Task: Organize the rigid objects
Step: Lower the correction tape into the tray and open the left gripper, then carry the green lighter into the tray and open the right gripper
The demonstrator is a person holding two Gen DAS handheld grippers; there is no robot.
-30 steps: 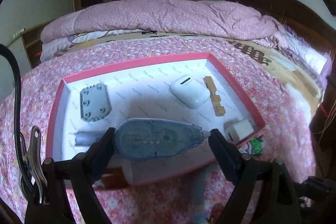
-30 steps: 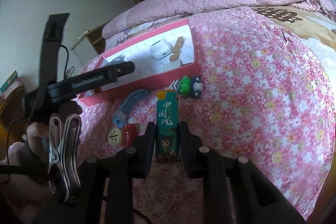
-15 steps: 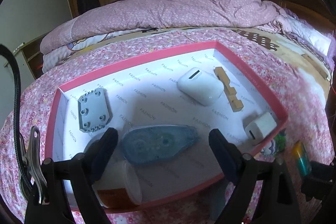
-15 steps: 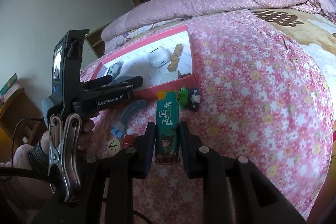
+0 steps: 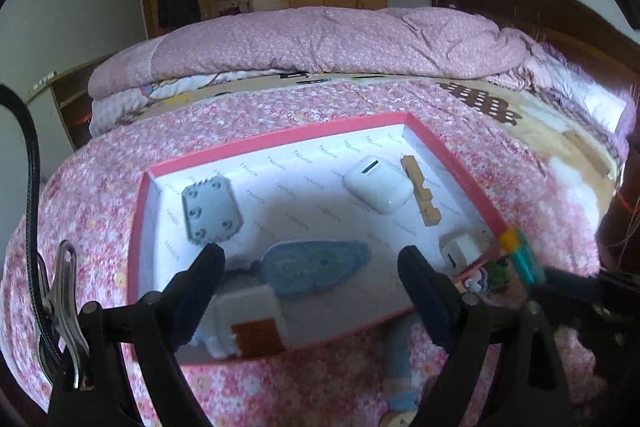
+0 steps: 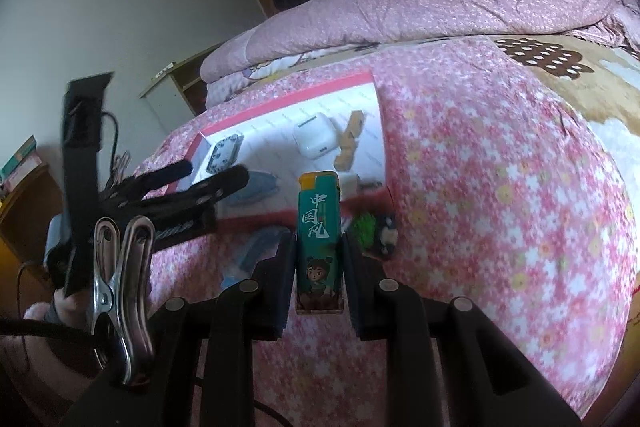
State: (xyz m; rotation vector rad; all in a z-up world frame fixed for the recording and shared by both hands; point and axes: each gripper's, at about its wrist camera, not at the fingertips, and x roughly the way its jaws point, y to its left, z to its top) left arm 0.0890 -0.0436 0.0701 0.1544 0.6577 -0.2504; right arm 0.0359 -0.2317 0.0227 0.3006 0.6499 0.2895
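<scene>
A pink-rimmed box point(image 5: 280, 137) with a white floor lies on the bed. In it are a blue correction-tape dispenser point(image 5: 316, 267), a grey studded plate point(image 5: 211, 209), a white earbud case point(image 5: 378, 183), a wooden piece point(image 5: 422, 193), a small white cube point(image 5: 460, 251) and a white-and-brown block point(image 5: 250, 323). My left gripper point(image 5: 310, 267) is open and empty above the box's near side. My right gripper point(image 6: 318, 247) is shut on a teal lighter point(image 6: 319, 235) and holds it upright near the box's right corner. The lighter also shows in the left wrist view point(image 5: 520, 255).
A green toy point(image 6: 366, 227) and a dark-and-white toy point(image 6: 387, 233) lie on the flowered bedspread just outside the box. A light blue object point(image 6: 248, 253) lies by the box's near wall. A folded pink quilt point(image 5: 320, 43) lies at the back. A dark headboard point(image 5: 540, 11) stands on the right.
My left gripper let go of the correction-tape dispenser, which now lies in the box, and drew back open. My right gripper lifted the lighter and carried it toward the box.
</scene>
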